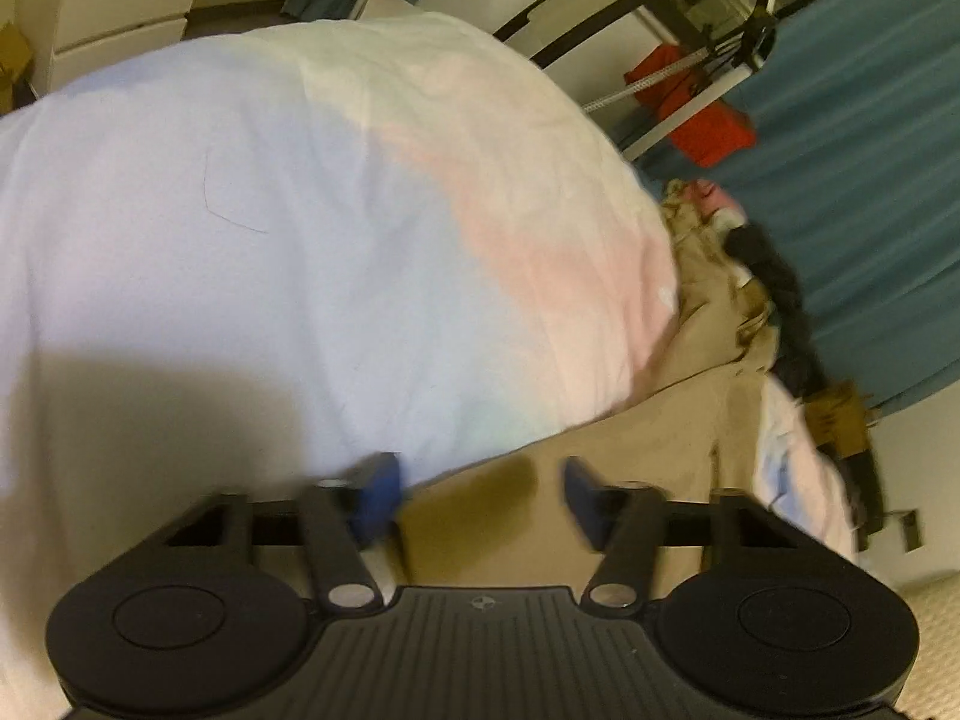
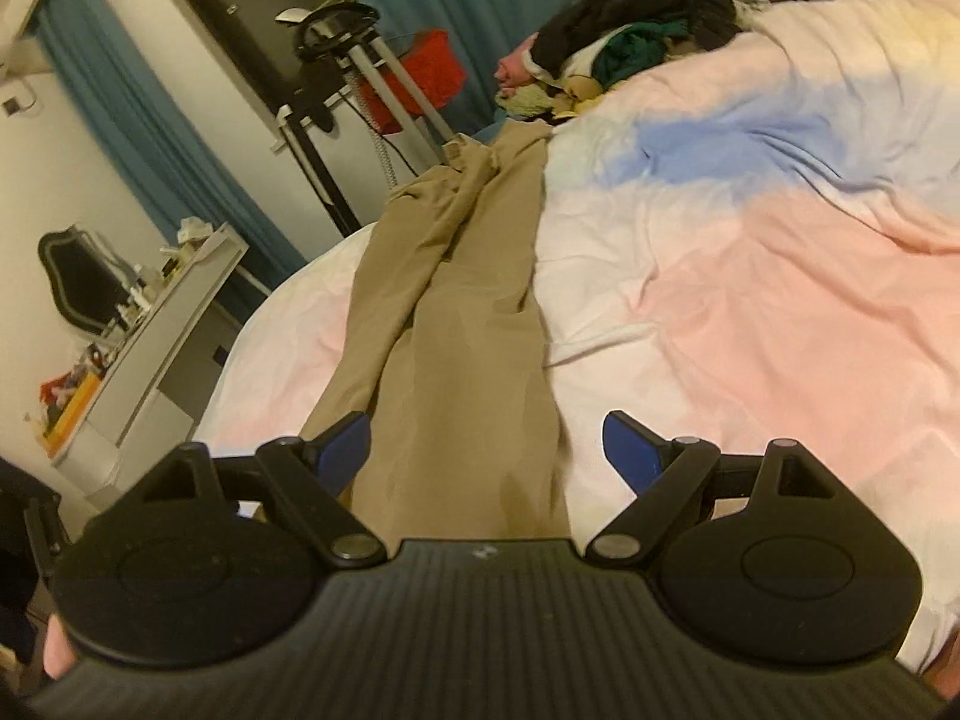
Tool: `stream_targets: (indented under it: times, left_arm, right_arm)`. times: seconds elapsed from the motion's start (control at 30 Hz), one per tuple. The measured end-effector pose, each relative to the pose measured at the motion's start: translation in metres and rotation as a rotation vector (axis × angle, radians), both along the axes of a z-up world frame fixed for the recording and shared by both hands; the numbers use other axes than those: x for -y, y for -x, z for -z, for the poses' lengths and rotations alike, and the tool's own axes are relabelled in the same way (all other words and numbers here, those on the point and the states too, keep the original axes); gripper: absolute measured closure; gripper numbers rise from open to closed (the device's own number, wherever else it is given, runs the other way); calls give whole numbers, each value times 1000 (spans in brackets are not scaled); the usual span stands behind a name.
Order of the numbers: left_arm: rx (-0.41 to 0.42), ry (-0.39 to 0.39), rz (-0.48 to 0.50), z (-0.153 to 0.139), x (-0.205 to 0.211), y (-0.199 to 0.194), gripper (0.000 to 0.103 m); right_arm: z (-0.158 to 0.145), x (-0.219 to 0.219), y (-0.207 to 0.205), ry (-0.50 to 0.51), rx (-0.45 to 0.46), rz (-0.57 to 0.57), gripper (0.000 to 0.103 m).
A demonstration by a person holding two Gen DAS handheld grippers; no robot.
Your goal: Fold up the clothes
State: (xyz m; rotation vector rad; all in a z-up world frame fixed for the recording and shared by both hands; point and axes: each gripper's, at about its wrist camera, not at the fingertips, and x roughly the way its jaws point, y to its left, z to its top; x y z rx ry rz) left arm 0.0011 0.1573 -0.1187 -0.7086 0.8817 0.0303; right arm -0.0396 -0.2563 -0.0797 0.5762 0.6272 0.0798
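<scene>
Tan trousers (image 2: pixel 456 276) lie stretched lengthwise on the pastel bed cover (image 2: pixel 750 300), waist end far, leg end near. My right gripper (image 2: pixel 486 447) hovers over the near leg end, open wide, its blue pads (image 2: pixel 342 444) on either side of the cloth. In the left wrist view the trousers (image 1: pixel 630 438) run along the bed's right side. My left gripper (image 1: pixel 480 495) sits low over their edge where they meet the cover (image 1: pixel 270 210). Its jaws stand partly apart with flat tan cloth between them, and the pads do not visibly pinch it.
A pile of mixed clothes (image 2: pixel 624 48) sits at the far end of the bed, seen also as a clothes pile (image 1: pixel 750 276). Beyond the bed are teal curtains (image 2: pixel 180 138), a red bag (image 2: pixel 432 72), a metal stand (image 2: pixel 336 30) and a cluttered white desk (image 2: pixel 174 324). White drawers (image 1: pixel 120 12) stand far left.
</scene>
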Motion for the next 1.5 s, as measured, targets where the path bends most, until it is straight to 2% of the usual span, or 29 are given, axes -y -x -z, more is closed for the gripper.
stream_targets:
  times: [0.03, 0.1, 0.13, 0.27, 0.4, 0.5, 0.57, 0.63, 0.7, 0.8, 0.9, 0.97, 1.0, 1.1, 1.2, 1.3, 1.4, 1.5]
  left_arm:
    - [-4, -29, 14, -1, 2, -1, 85]
    - [2, -75, 43, -6, 7, -2, 95]
    - [13, -90, 56, -10, 10, -1, 97]
    - [92, -166, 116, -36, 26, 9, 99]
    - [245, -301, 246, -72, 58, 39, 99]
    - [389, -433, 420, -95, 101, 70, 100]
    - [440, -485, 552, -99, 131, 87, 100]
    - [440, -482, 670, -93, 158, 94, 100]
    - [412, -460, 743, -80, 177, 97, 100]
    - [306, -443, 818, -52, 195, 88, 100]
    - [234, -352, 837, -40, 188, 78, 90]
    - [213, -267, 803, -40, 174, 70, 67]
    - [214, -214, 771, -42, 165, 66, 60]
    - [210, -93, 624, -45, 130, 53, 25]
    - [161, -7, 475, -34, 102, 35, 21]
    - [50, 48, 358, -12, 86, 10, 21]
    - [-28, 122, 317, 9, 83, -3, 22]
    - [-77, 188, 311, 21, 83, -5, 22]
  right_arm:
    - [1, 1, 0, -5, -4, 5, 17]
    - [2, 4, 1, -15, -11, 15, 17]
    - [2, 4, 1, -21, -10, 18, 17]
    - [1, 8, 3, -46, -4, 22, 17]
    - [-1, 12, 5, -68, 3, 26, 17]
    - [-4, 14, 5, -67, 13, 27, 17]
    - [-5, 14, 6, -64, 22, 24, 17]
    - [-6, 15, 6, -61, 24, 23, 17]
    - [-7, 16, 6, -58, 25, 22, 17]
    - [-6, 18, 6, -54, 17, 21, 17]
    - [1, 21, 7, -75, -16, -4, 17]
    - [8, 23, 7, -104, -44, -25, 17]
    - [13, 24, 8, -137, -66, -35, 17]
    - [32, 25, 8, -226, -142, -46, 17]
    - [49, 24, 7, -277, -217, -39, 17]
    - [63, 19, 3, -296, -281, -34, 25]
    - [75, 11, -1, -301, -334, -33, 25]
    - [78, 0, 1, -316, -340, -66, 24]
